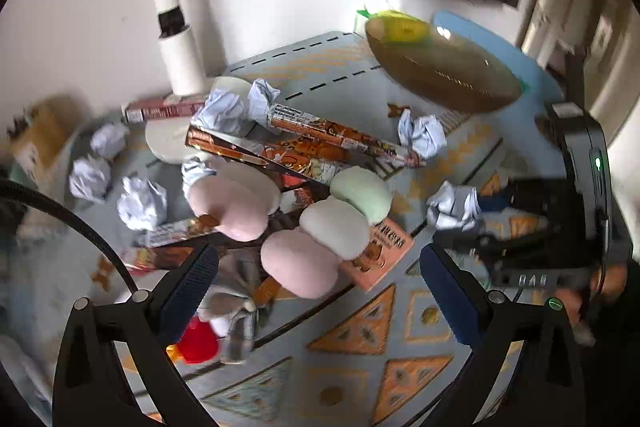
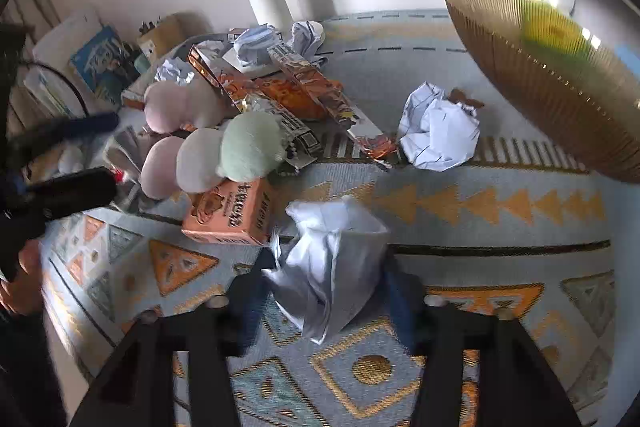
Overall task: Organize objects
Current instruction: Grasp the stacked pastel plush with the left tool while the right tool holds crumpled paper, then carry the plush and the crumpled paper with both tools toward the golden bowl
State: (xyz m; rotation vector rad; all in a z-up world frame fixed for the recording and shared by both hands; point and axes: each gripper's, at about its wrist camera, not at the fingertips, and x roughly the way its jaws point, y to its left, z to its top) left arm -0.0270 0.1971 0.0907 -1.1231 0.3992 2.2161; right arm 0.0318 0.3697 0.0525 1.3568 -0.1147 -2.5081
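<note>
Right wrist view: the right gripper (image 2: 326,291) has its fingers clamped on a crumpled paper ball (image 2: 332,267), beside the orange box (image 2: 232,213). Grip firmly, lift clear. The left gripper (image 1: 316,291), fingers apart, hovers near that box.

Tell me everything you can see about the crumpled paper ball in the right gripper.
The crumpled paper ball is white with a bluish cast, thin sheet paper crushed into sharp folds and creases. It sits between the fingers of the right gripper, which press it from both sides, above the patterned rug. Whether it touches the rug is unclear. The left wrist view shows it too.
</note>
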